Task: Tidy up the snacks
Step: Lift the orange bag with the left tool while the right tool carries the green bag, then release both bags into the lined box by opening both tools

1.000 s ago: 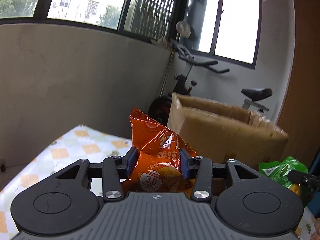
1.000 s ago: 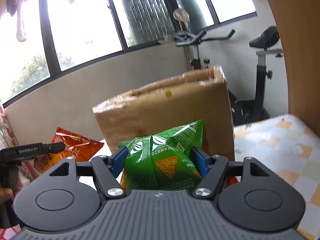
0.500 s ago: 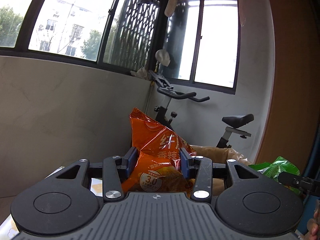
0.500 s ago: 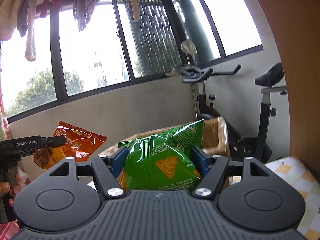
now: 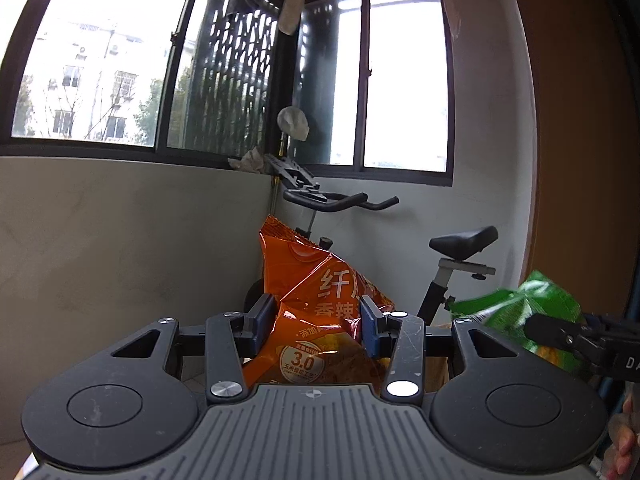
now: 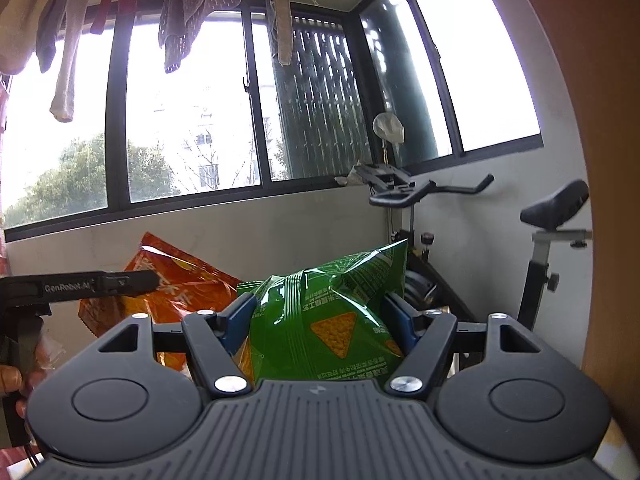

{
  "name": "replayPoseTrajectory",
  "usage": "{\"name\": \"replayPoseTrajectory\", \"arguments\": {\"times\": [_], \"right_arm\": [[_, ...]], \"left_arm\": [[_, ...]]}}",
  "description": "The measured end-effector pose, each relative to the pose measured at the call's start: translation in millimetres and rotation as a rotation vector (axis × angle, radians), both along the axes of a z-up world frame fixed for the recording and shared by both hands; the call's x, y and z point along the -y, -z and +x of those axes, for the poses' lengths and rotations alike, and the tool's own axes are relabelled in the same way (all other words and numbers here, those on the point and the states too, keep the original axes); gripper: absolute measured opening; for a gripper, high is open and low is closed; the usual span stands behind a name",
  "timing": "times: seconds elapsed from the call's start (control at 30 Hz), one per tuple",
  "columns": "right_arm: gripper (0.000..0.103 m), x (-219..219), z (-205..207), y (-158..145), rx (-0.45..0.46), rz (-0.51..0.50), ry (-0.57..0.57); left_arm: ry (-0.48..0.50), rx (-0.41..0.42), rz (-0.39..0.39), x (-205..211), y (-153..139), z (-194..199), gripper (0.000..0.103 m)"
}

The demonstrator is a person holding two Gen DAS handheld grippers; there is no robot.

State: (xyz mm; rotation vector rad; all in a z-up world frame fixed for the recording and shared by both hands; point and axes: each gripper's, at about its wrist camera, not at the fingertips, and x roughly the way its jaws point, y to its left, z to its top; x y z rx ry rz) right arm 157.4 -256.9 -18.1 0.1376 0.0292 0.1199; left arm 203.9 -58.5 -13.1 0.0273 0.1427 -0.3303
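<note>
My left gripper (image 5: 318, 320) is shut on an orange snack bag (image 5: 320, 312), its blue pads pressing both sides, and holds it up in the air. My right gripper (image 6: 322, 316) is shut on a green chip bag (image 6: 332, 312) in the same way. In the left wrist view the green bag (image 5: 516, 308) and the right gripper show at the right edge. The orange bag (image 6: 188, 288) hangs at the left in the right wrist view, clamped by the left gripper. Both bags are raised well above the table, which is out of sight.
An exercise bike (image 5: 452, 256) stands by the wall beneath the windows. A brown wooden panel (image 6: 600, 160) rises at the right. Laundry (image 6: 180, 12) hangs overhead. A sliver of the cardboard box (image 5: 440, 360) peeks behind the left gripper. A hand (image 5: 624, 440) holds the right gripper.
Both grippers have risen with their bags. The cardboard box and the checked tablecloth have dropped almost out of view; windows and hanging laundry now fill the upper frames.
</note>
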Motion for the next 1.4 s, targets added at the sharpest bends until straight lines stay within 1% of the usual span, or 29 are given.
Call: {"name": "replayPoseTrajectory", "arguments": {"times": [0.07,0.2,0.33,0.47,0.53,0.57,0.6,0.67,0.8,0.9,1.0,1.1,1.4], "right_arm": [[0.071,-2.8,19.5,-3.6,0.01,-0.035,0.022],[0.071,-2.0,59.2,-2.3,-0.01,-0.079,0.07],[0.071,-0.1,88.7,11.7,-0.081,-0.102,0.097],[0.071,0.7,106.3,30.9,-0.174,-0.091,0.09],[0.072,2.0,110.1,39.4,-0.215,-0.075,0.078],[0.073,2.3,111.2,43.2,-0.231,-0.068,0.079],[0.075,2.7,111.6,46.6,-0.244,-0.062,0.082],[0.075,5.2,111.1,51.1,-0.266,-0.05,0.08],[0.079,6.4,103.5,53.4,-0.281,-0.036,0.071],[0.08,6.5,93.6,52.4,-0.277,-0.032,0.064],[0.08,7.7,82.0,51.1,-0.268,-0.024,0.056],[0.08,6.9,67.0,48.8,-0.244,-0.029,0.052],[0.08,-2.4,21.0,48.3,-0.17,-0.067,0.03]], "left_arm": [[-0.001,-0.003,0.038,13.1,2.9,14.9,0.047],[-0.019,-0.045,0.063,30.9,11.9,43.4,0.047],[-0.031,-0.107,0.073,37.9,24.7,64.9,0.048],[-0.035,-0.166,0.103,39.7,39.2,74.4,0.049],[-0.031,-0.182,0.113,36.1,45.1,73.8,0.052],[-0.029,-0.18,0.117,33.4,47.1,71.6,0.058],[-0.034,-0.175,0.122,31.4,48.0,71.1,0.065],[-0.046,-0.167,0.127,27.0,49.1,67.9,0.073],[-0.053,-0.176,0.111,18.7,45.7,63.2,0.076],[-0.063,-0.173,0.098,12.1,42.1,57.0,0.078],[-0.057,-0.172,0.067,4.0,37.2,49.8,0.078],[-0.047,-0.173,0.034,-7.6,33.5,41.3,0.078],[-0.068,-0.178,-0.004,-42.7,35.0,7.2,0.078]]}}
